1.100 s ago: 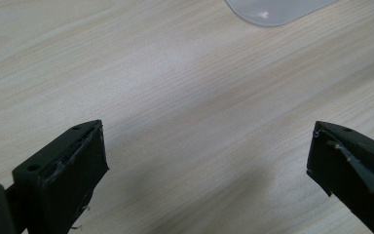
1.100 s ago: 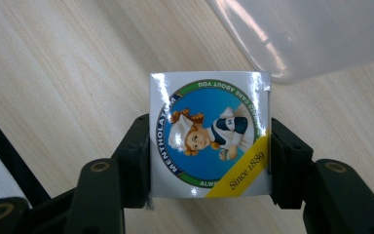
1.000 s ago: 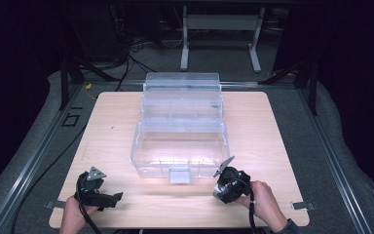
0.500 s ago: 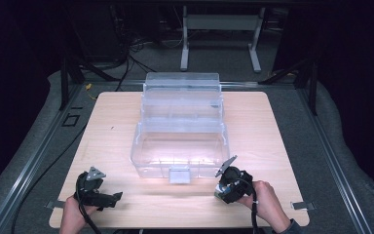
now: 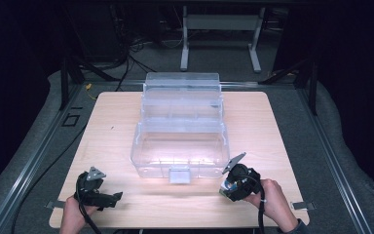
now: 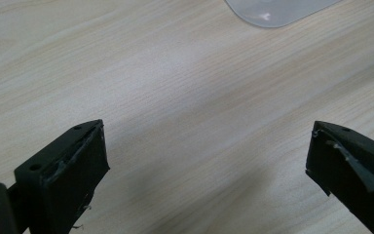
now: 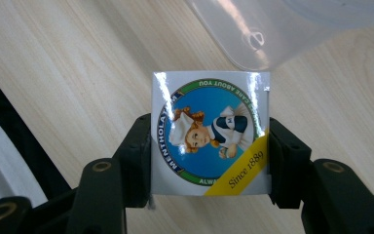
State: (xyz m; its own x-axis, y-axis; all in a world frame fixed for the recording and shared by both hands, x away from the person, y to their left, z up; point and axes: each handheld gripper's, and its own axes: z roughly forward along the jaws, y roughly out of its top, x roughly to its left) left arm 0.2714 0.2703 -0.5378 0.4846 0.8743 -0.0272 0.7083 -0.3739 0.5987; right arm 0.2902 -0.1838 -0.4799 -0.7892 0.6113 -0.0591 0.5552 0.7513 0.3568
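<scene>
A clear plastic tiered box (image 5: 180,126) stands open in the middle of the wooden table (image 5: 107,131). My right gripper (image 7: 209,146) is shut on a small white carton (image 7: 210,132) with a round blue and green label; both jaws press on its sides. In the high view that right gripper (image 5: 231,187) sits near the box's front right corner, just above the table. My left gripper (image 6: 204,161) stands open over bare wood with nothing between its jaws. From above, the left gripper (image 5: 108,197) is at the table's front left.
A corner of the clear box (image 6: 277,12) shows at the top of the left gripper view, and another clear corner (image 7: 253,34) lies just beyond the carton. Metal rails (image 5: 34,156) and grey matting surround the table. A metal frame (image 5: 219,29) stands behind.
</scene>
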